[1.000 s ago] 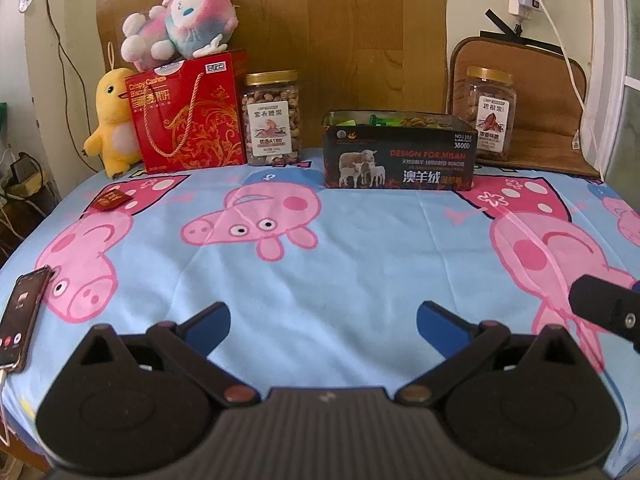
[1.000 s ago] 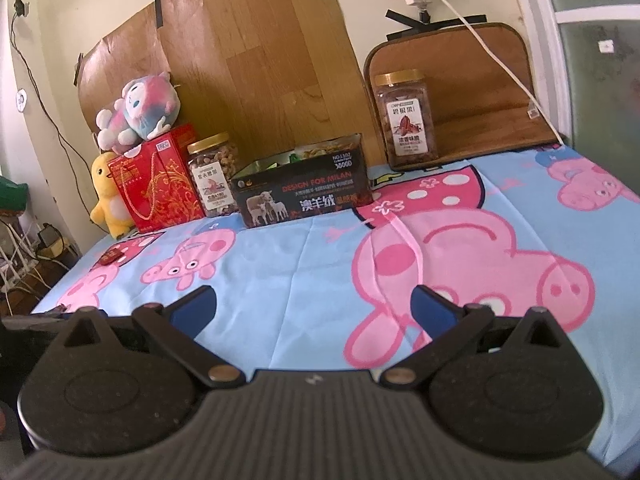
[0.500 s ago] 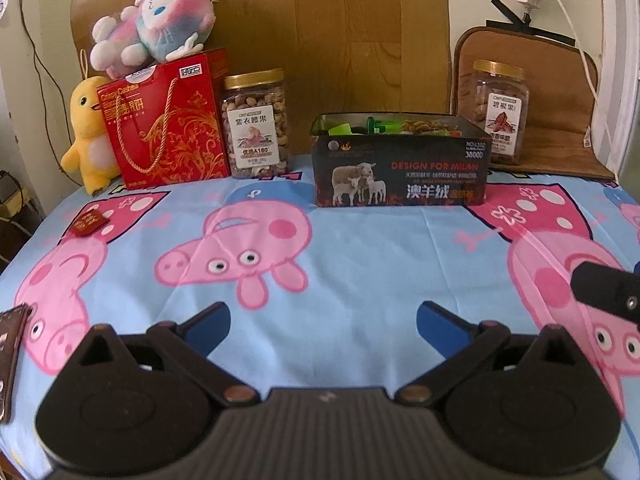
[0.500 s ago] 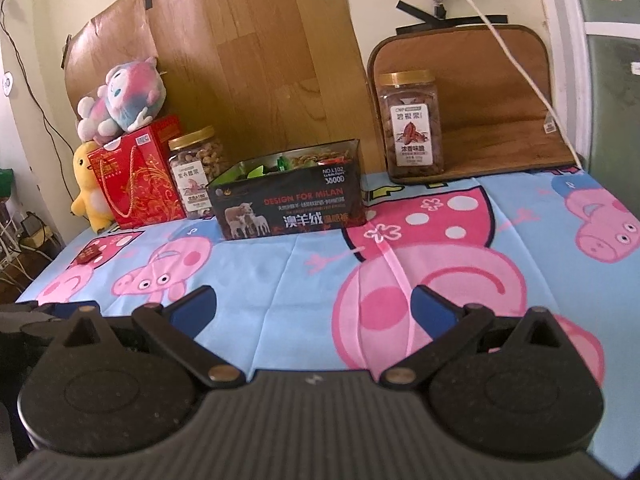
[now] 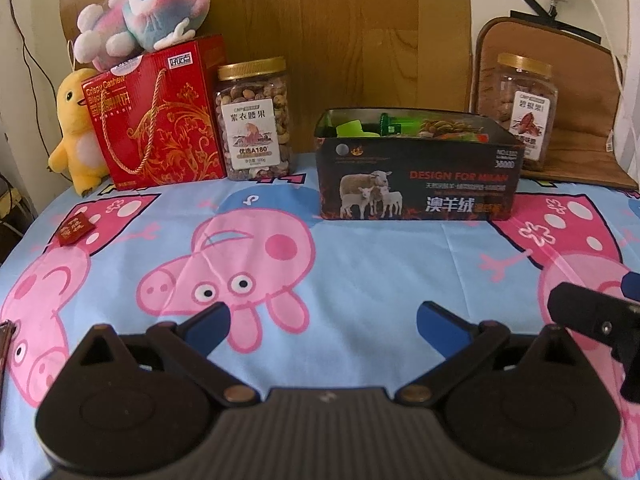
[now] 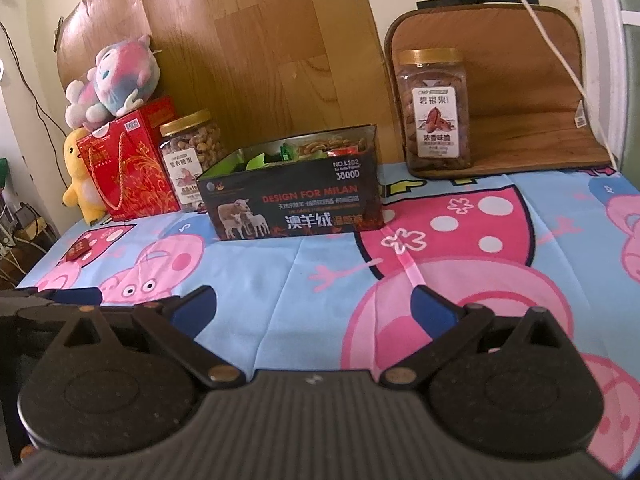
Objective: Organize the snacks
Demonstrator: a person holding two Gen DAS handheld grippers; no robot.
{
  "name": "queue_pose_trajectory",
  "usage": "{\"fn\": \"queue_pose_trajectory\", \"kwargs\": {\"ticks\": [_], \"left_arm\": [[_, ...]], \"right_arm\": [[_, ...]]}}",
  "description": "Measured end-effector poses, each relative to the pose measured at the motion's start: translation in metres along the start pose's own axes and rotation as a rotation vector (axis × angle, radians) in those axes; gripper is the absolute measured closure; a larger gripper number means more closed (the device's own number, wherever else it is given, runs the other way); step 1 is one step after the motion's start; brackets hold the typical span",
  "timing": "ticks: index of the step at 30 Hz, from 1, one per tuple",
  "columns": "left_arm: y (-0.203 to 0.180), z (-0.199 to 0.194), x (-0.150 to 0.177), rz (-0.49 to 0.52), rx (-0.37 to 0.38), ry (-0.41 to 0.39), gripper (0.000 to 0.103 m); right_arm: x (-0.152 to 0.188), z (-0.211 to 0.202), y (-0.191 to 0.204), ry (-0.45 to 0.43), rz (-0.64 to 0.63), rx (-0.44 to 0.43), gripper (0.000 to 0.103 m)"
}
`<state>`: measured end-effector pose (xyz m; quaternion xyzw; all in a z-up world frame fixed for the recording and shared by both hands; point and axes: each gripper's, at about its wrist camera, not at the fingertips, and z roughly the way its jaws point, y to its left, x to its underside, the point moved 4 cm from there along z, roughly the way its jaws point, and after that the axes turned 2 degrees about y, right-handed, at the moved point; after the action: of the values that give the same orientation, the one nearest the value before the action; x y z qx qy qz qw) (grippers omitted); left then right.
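A dark open box [image 5: 418, 178] [image 6: 296, 204] printed with sheep stands at the back of the table, with snack packets showing inside. A small red snack packet [image 5: 75, 229] [image 6: 79, 249] lies alone on the cloth at far left. My left gripper [image 5: 322, 320] hovers open over the near cloth, nothing between its blue fingers. My right gripper [image 6: 314, 306] is open too, empty, well short of the box. In the left wrist view a part of the right gripper shows at the right edge, its fingertips out of frame.
A red gift box [image 5: 156, 120] with a plush toy [image 5: 144, 12] on top, a yellow plush duck [image 5: 74, 128] and a jar of nuts [image 5: 254, 120] line the back left. Another jar [image 6: 436, 110] stands back right on a brown mat [image 6: 532, 80]. A phone edge [image 5: 4, 344] lies near left.
Both grippers have moved forward toward the box and the back row, which look larger now. The phone has slid almost out of the left wrist view. Both stay open.
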<state>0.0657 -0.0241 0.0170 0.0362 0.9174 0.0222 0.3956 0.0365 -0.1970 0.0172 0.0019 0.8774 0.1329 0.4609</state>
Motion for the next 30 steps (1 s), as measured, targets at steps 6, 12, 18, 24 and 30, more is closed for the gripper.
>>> {"fn": "queue_pose_trajectory", "kwargs": {"ticks": [6, 12, 18, 24, 30], "left_arm": [[0.000, 0.010, -0.007, -0.002, 0.000, 0.007, 0.000], [-0.001, 0.015, -0.011, 0.006, 0.001, 0.006, 0.000], [-0.001, 0.016, -0.012, 0.002, 0.004, 0.006, 0.000], [0.000, 0.015, -0.013, -0.003, 0.014, 0.007, 0.000], [-0.003, 0.005, -0.012, 0.026, 0.037, -0.052, 0.001]], "right_arm": [[-0.003, 0.011, 0.000, 0.011, -0.006, -0.001, 0.000], [-0.006, 0.018, 0.000, 0.014, -0.011, 0.000, 0.000], [-0.007, 0.020, 0.002, 0.013, -0.015, -0.004, 0.000], [-0.008, 0.019, 0.002, 0.010, -0.018, -0.004, 0.000], [-0.008, 0.019, 0.002, 0.009, -0.019, -0.005, 0.000]]}}
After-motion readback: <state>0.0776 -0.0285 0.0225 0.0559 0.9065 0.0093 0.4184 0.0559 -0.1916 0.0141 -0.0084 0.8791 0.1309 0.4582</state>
